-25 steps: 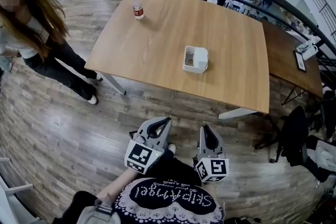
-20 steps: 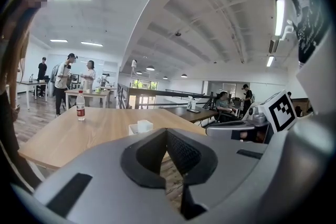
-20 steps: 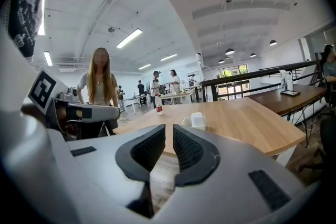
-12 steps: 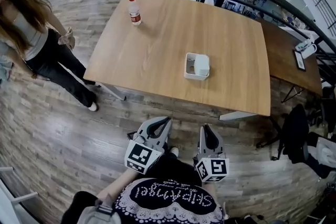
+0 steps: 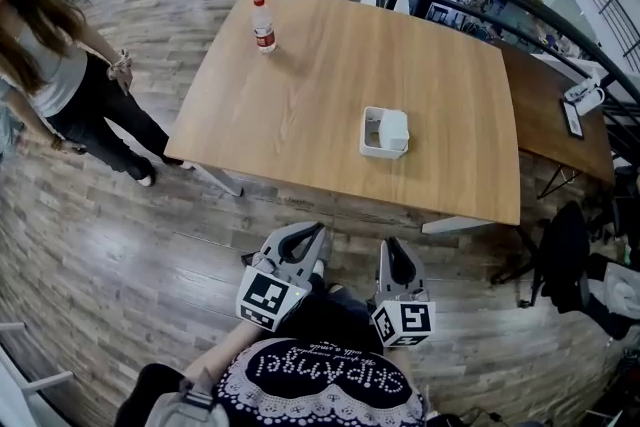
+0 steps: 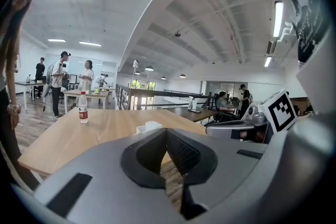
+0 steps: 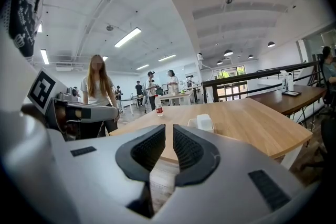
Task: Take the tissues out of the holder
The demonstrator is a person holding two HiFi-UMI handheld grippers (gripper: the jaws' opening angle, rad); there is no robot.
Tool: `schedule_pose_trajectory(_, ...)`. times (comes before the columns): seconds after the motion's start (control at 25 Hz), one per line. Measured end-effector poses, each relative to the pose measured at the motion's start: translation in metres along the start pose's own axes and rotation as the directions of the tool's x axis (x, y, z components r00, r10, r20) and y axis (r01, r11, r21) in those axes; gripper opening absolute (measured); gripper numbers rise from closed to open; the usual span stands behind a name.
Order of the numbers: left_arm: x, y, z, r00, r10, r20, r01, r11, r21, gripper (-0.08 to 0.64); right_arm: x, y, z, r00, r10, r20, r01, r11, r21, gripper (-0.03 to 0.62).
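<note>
Pictured on the near right part of the wooden table [image 5: 330, 85]: white tissues [image 5: 396, 129], packed into the right side of an open-topped white holder [image 5: 370, 143], top edge poking just above the rim. Likely to handle as soft, very light paper: nothing to break, easy to crush or tear, and apt to come out a few sheets at a time if pinched too shallow. Best taken at the exposed top edge, pads squeezing across the thickness of the stack, then lifted straight up. Probably calls for steadying the holder by its open left side or rim, light plastic by the look of it and prone to rise with the stack.

Well apart from the holder, near the table's far left corner: a clear bottle [image 5: 263, 23] with a red label, upright.

Held low in front of the body, short of the table's near edge and over the plank floor [image 5: 150, 265]: left tool [image 5: 306, 235] and right tool [image 5: 393, 249], side by side, both aimed toward the table. Left tool, in its own view, with pad tips together and nothing between them; right tool likewise closed to a thin slit, empty. Not yet within reach of the tissues; must open before any grasp.

At the table's left side, a standing person [image 5: 60, 85] in dark trousers.
</note>
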State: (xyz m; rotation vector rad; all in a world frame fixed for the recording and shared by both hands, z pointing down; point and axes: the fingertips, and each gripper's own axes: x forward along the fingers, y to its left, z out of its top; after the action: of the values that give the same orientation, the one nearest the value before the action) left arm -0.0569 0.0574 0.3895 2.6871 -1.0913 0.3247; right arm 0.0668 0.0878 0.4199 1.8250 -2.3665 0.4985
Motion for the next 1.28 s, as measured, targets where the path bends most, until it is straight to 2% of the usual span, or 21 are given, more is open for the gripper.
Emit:
schedule_pose_trajectory(0.6, 0.012, 0.006, -0.001, 1.0, 0.006, -0.017, -0.007, 1.0, -0.019, 0.006, 0.011, -0.01, 0.004, 1.0, -0.006, -0.019, 0.006, 1.0, 0.007, 0.034)
schedule_pose_trajectory(1.28, 0.077, -0.001, 0.019, 0.998, 0.068, -0.014, -0.068, 0.997, -0.029, 0.006, 0.046, -0.067, 0.026, 0.998, 0.063, -0.022, -0.063, 0.998, 0.009, 0.034)
